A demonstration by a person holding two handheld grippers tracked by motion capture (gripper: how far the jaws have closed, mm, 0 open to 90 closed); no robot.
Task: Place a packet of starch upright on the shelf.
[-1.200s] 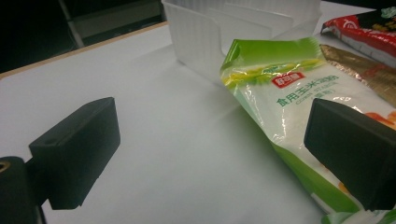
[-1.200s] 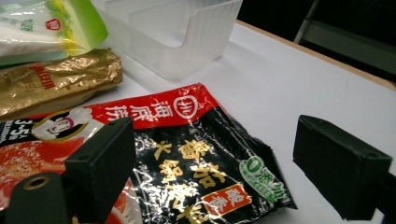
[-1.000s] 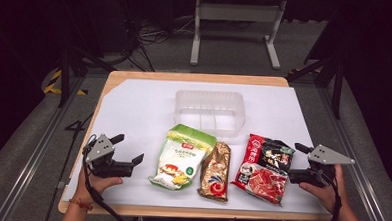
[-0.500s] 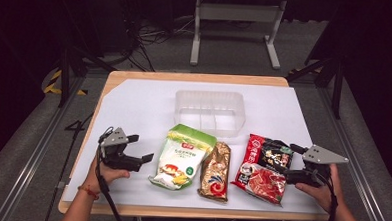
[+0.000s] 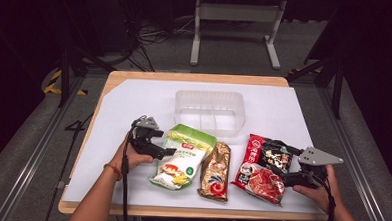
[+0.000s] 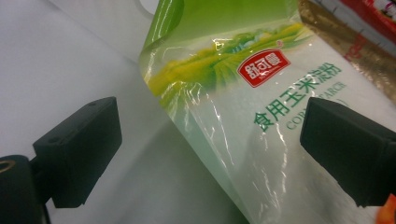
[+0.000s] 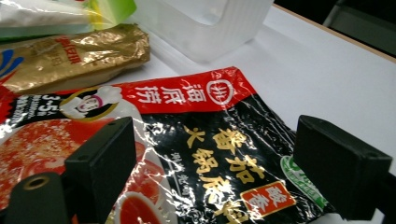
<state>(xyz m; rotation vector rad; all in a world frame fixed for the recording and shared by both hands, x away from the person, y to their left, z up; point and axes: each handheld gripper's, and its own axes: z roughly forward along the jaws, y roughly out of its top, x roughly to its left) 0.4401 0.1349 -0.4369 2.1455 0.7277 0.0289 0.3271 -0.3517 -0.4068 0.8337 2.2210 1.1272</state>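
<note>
Your green pouch (image 6: 243, 116) is glossy crinkled plastic film; red packet (image 7: 196, 140) shiny plastic too. Gold packet (image 7: 70, 56) looks like wrinkled metallic foil. Tub (image 5: 210, 111) is translucent ribbed plastic. Table (image 5: 135, 78) shows a wood edge under a matt white sheet.

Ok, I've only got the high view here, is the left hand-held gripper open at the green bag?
Observer: Yes. The left gripper view shows the left hand-held gripper open, jaws wide apart, with the green bag edge between them.
Operator: And the right one?
Observer: The right hand-held gripper is open too, with the red and black packet showing between its jaws.
Operator: Any print readable on the green bag?
Observer: A red logo with green Chinese characters under it.
</note>
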